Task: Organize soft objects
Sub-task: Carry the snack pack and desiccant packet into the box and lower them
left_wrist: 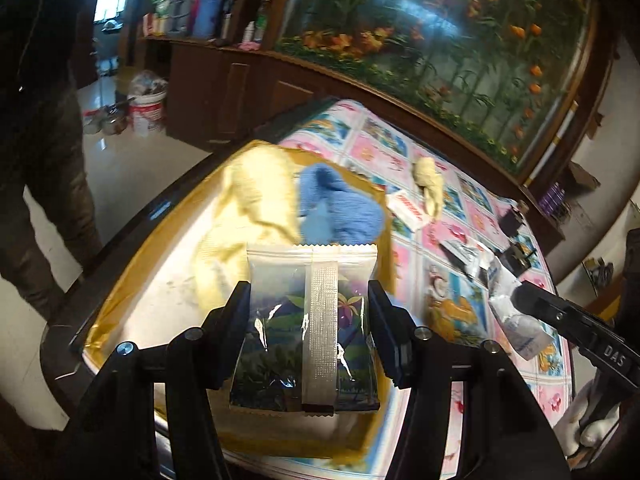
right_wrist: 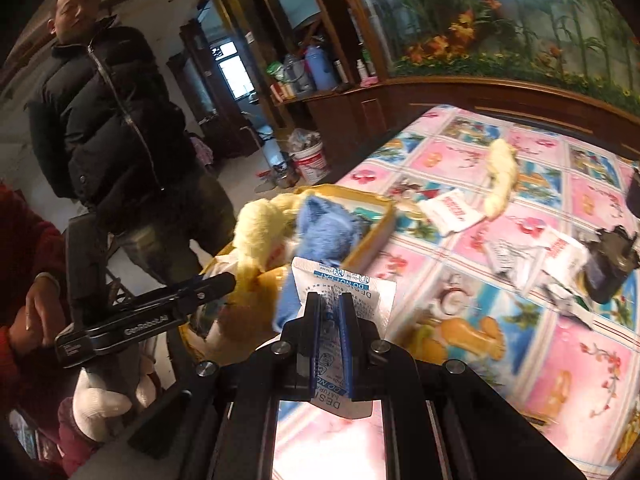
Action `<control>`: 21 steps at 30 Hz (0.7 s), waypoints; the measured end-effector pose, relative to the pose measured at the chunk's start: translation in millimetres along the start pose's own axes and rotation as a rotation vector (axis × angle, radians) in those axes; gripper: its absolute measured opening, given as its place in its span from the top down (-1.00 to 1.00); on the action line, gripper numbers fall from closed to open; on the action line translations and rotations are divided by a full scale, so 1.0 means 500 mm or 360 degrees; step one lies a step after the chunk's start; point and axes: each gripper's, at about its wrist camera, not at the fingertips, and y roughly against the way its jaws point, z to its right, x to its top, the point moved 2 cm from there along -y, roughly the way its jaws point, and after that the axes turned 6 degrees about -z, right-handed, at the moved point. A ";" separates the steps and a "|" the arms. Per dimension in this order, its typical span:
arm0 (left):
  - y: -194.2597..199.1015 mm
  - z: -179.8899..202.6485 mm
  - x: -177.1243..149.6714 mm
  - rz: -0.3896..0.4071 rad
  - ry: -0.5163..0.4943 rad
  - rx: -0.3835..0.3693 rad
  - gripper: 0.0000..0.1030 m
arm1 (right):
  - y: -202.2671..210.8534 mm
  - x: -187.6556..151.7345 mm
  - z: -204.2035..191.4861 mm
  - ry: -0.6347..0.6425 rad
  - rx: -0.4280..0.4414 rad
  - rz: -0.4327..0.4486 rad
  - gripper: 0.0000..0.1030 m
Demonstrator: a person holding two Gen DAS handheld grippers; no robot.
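Note:
My left gripper is shut on a snack packet with a clear top and a printed landscape, and holds it above a gold-rimmed box. In the box lie a yellow plush and a blue plush. My right gripper is shut on a white desiccant sachet with blue print, just right of the box. A second yellow plush and a white sachet with red print lie on the tablecloth beyond.
The table carries a pink and blue picture tablecloth. Several crumpled sachets and a dark object lie at its right. A person in a black jacket stands left of the table. A white bucket stands by the wooden cabinet.

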 end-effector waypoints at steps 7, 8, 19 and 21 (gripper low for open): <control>-0.025 -0.068 0.004 -0.0035 0.0104 0.0089 -0.09 | -0.085 0.021 -0.074 0.0020 0.0164 -0.0126 0.83; -0.030 -0.074 0.003 -0.0043 0.0117 0.0101 -0.10 | -0.094 0.021 -0.083 0.0018 0.0184 -0.0143 0.83; -0.015 -0.080 0.000 -0.0038 0.0110 0.0194 -0.43 | -0.211 0.009 -0.130 -0.0037 0.0299 -0.0345 0.82; -0.005 -0.077 0.000 -0.0015 0.0086 0.0276 -0.44 | -0.229 0.003 -0.126 -0.0061 0.0308 -0.0380 0.82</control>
